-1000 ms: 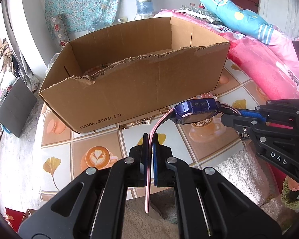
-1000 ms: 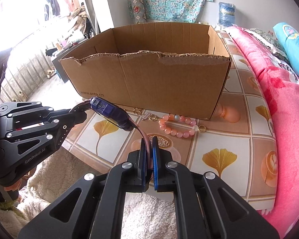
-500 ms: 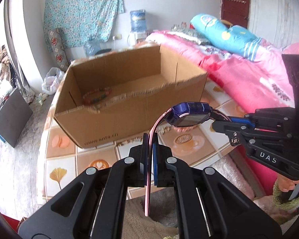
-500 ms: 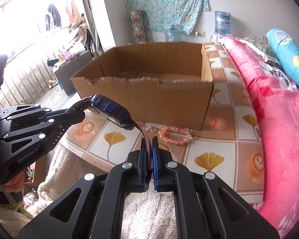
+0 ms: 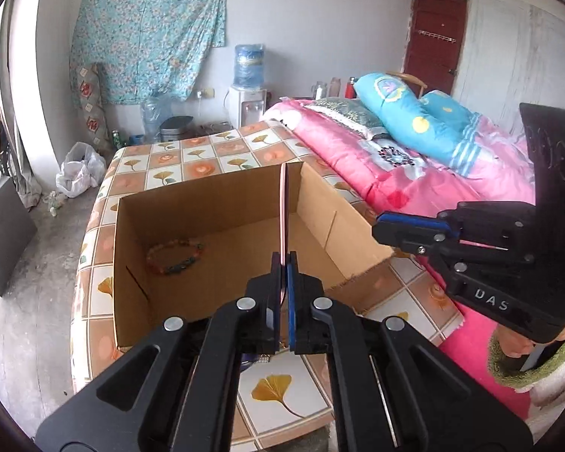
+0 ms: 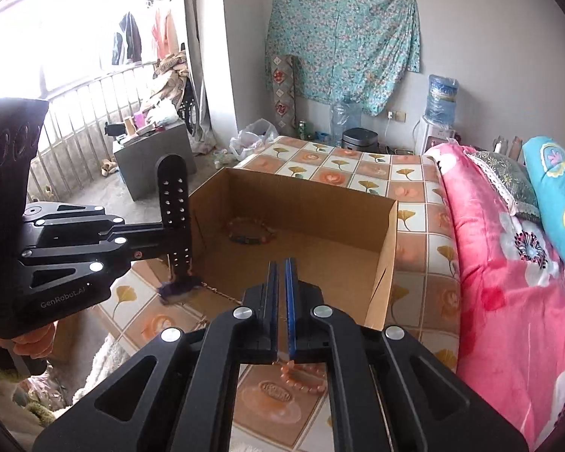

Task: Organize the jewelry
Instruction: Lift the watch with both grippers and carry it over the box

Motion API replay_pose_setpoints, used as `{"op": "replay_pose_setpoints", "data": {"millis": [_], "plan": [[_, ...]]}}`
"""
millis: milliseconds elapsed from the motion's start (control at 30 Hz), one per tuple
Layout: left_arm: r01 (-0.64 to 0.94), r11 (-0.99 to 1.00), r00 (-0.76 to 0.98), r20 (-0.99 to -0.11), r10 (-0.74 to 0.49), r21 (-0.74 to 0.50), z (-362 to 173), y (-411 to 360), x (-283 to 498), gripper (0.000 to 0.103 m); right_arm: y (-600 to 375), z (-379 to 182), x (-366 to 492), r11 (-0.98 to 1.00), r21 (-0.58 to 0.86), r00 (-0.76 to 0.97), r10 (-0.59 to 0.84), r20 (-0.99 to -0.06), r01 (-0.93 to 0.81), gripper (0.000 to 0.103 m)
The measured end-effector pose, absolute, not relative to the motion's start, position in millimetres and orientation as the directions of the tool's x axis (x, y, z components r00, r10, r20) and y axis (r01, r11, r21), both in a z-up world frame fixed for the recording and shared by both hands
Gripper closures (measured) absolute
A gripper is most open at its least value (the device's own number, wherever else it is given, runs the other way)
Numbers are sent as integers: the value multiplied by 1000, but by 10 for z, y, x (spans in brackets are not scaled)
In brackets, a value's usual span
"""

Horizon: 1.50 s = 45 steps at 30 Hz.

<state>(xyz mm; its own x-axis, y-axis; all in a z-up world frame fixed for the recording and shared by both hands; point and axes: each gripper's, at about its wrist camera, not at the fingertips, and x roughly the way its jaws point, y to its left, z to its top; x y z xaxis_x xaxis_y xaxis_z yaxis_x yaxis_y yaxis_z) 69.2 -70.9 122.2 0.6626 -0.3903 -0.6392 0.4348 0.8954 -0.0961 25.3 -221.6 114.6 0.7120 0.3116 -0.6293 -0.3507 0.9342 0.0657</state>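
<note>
A floral turquoise cloth point(image 5: 147, 34) hangs on the grey wall above a water dispenser point(image 5: 248, 86), while a pink quilt point(image 6: 508, 282) and blue pillow point(image 5: 414, 120) cover the bed beside the tiled bench point(image 5: 192, 154), a white plastic bag point(image 5: 80, 173) on the floor.

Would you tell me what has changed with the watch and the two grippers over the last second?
Both grippers rose above the cardboard box, so its inside now shows. The watch strap left the right gripper, whose jaws are shut on nothing; the watch now hangs from the left gripper alone. Unchanged: left grip on the strap, beaded bracelet in the box, pink bracelet outside it.
</note>
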Motion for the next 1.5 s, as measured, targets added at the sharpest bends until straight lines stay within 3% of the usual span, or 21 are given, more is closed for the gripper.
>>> {"op": "replay_pose_setpoints", "data": {"millis": [167,267,300,433,733,833,1000,1133,1367,1400,1433,1500], "plan": [[429,889,643,-638,-423,-157,1210,-599,894,101,-2303,1193,405,911,164,682,393,-617,-378,99],[434,878,635,-624,-456,-201,1265,-499,880,101,-2402,1058,403,866,304,628,499,-597,-398,96],[437,874,636,-614,-468,-213,1303,-474,865,101,-2429,983,403,842,356,600,538,-592,-404,93],[466,849,633,-576,-517,-249,1484,-434,777,101,-2439,730,283,802,441,576,597,-559,-403,58],[508,833,684,-486,-544,-219,2027,-521,427,101,-2092,736,90,742,426,584,670,-458,-518,39],[526,819,693,-444,-569,-228,2202,-532,296,101,-2004,811,74,737,402,602,676,-426,-543,38],[544,813,718,-386,-579,-209,2415,-549,148,101,-1969,941,69,756,361,647,654,-393,-545,39],[550,803,719,-361,-594,-227,2473,-504,158,101,-2002,981,198,749,376,639,662,-392,-546,76],[506,824,749,-344,-566,-253,2443,-309,417,101,-1949,1103,398,813,255,678,578,-453,-523,82],[491,835,758,-350,-550,-249,2416,-283,480,101,-1947,1119,435,823,226,681,561,-470,-521,86],[475,844,764,-358,-536,-250,2382,-257,553,101,-1932,1132,498,837,184,689,532,-493,-514,97],[448,854,767,-377,-519,-263,2294,-193,717,101,-1921,1124,658,853,132,681,487,-546,-504,98]]}}
